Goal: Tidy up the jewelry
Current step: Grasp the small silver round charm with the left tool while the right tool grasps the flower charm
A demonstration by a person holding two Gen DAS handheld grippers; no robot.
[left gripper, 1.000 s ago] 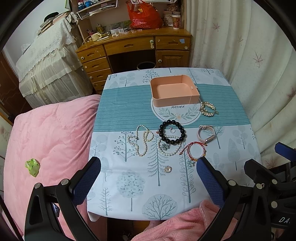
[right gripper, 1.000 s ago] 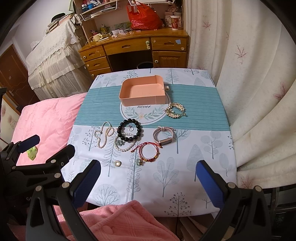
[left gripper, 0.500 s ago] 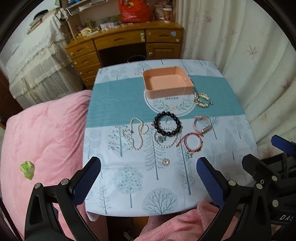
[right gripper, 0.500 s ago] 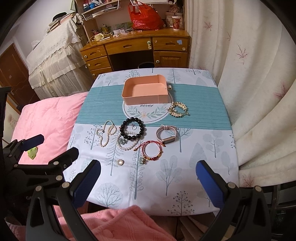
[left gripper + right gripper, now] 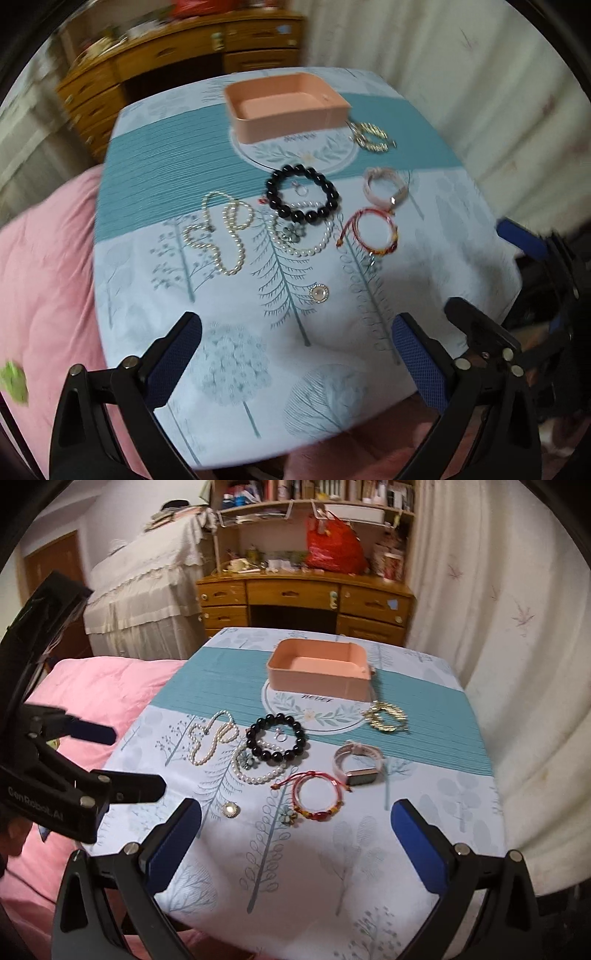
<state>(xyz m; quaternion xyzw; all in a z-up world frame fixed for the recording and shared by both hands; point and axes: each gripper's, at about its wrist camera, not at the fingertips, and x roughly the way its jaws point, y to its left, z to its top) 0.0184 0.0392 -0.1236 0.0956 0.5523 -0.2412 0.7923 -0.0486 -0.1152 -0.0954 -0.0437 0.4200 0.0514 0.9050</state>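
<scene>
Jewelry lies loose on the table: a black bead bracelet, a pearl necklace, a pearl bracelet, a red cord bracelet, a pink watch, a gold bracelet and a round pendant. An empty pink box stands behind them. My left gripper and right gripper are both open and empty over the table's near edge.
The table wears a blue-and-white tree-print cloth. A pink quilt lies to the left. A wooden desk stands behind, white curtains to the right. The left gripper shows at the right wrist view's left.
Both grippers have moved forward and lower toward the jewelry, which now looks larger. The left wrist view is blurred by motion. No item has moved.
</scene>
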